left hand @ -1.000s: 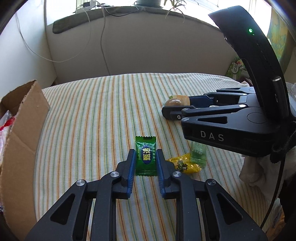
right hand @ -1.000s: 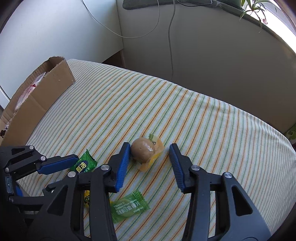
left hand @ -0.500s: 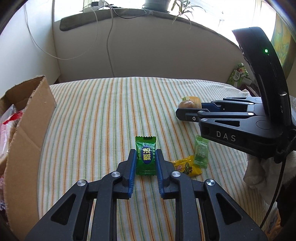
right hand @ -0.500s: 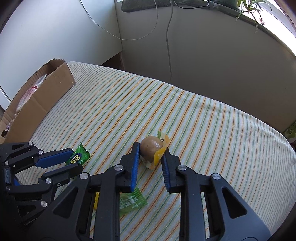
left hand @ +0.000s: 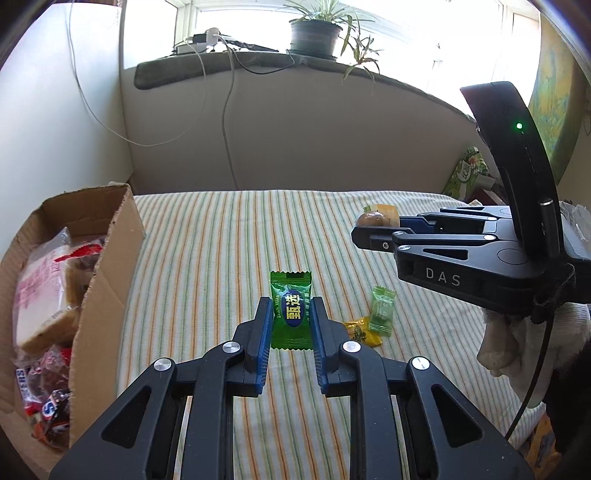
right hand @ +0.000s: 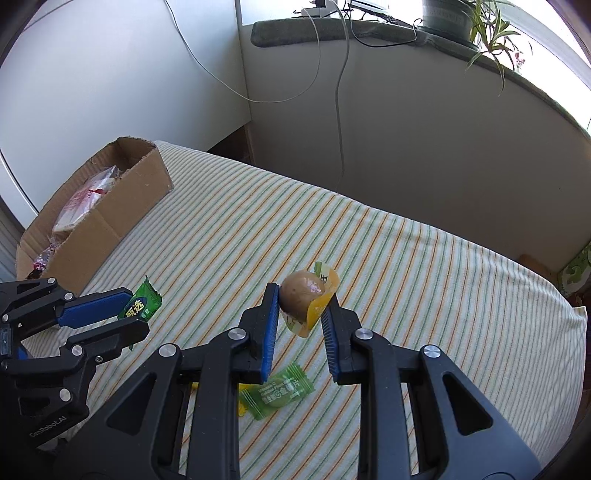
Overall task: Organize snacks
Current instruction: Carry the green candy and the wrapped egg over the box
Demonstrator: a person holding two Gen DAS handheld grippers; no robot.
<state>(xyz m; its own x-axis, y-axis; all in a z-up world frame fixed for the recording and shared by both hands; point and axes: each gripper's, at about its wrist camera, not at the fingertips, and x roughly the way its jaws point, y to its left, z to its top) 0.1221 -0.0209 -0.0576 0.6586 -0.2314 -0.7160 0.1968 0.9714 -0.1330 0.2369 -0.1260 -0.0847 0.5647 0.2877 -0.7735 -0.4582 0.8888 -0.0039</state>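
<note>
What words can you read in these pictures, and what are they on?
"DAS": side of the right gripper.
"GenRobot.AI": body of the left gripper.
"甄选": dark green candy wrapper.
"Vitamin C": pale green candy; its other print is too small.
Partly hidden "S" letters: wrappers in the cardboard box.
Yellow candy: unreadable.

A potted plant (left hand: 314, 33) and white cables (left hand: 225, 122) occupy the windowsill (left hand: 388, 83).

Count of items on view
Two grippers; one dark green candy (left hand: 290, 310) between left jaws, one brown egg snack (right hand: 303, 300) between right jaws; one pale green candy (left hand: 381, 311), one yellow candy (left hand: 362, 331), one cardboard box (left hand: 107, 266).
</note>
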